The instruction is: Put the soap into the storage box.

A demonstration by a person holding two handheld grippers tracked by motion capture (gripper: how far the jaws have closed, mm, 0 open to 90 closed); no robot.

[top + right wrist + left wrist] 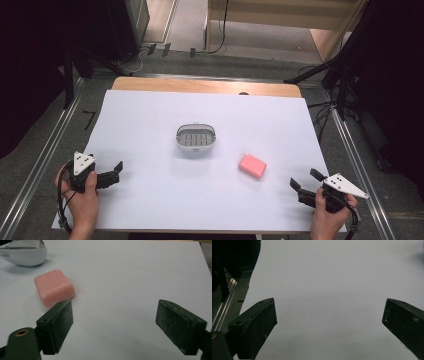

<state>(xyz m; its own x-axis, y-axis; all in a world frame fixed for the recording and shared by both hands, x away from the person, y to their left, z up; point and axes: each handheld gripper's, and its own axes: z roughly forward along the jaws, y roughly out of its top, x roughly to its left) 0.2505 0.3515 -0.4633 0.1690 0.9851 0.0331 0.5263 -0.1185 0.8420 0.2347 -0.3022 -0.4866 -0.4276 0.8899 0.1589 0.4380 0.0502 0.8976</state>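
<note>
A pink soap bar (pixel 252 166) lies flat on the white sheet, right of centre; it also shows at the upper left (pixel 54 287) in the right gripper view. A white oval soap dish (pixel 195 138) with a grey slotted insert stands near the middle; its rim (pixel 23 255) reaches the top left corner of the right gripper view. My right gripper (pixel 303 181) rests at the near right, open, nothing between its jaws, the soap a short way ahead and to its left. My left gripper (pixel 117 170) sits at the near left, open over bare sheet (pixel 329 290).
The white sheet (pixel 150 115) covers a wooden table whose far edge (pixel 205 86) shows. Metal rails (pixel 47 150) run along both sides. Black stands and cables (pixel 340 70) crowd the back right, dark equipment the back left.
</note>
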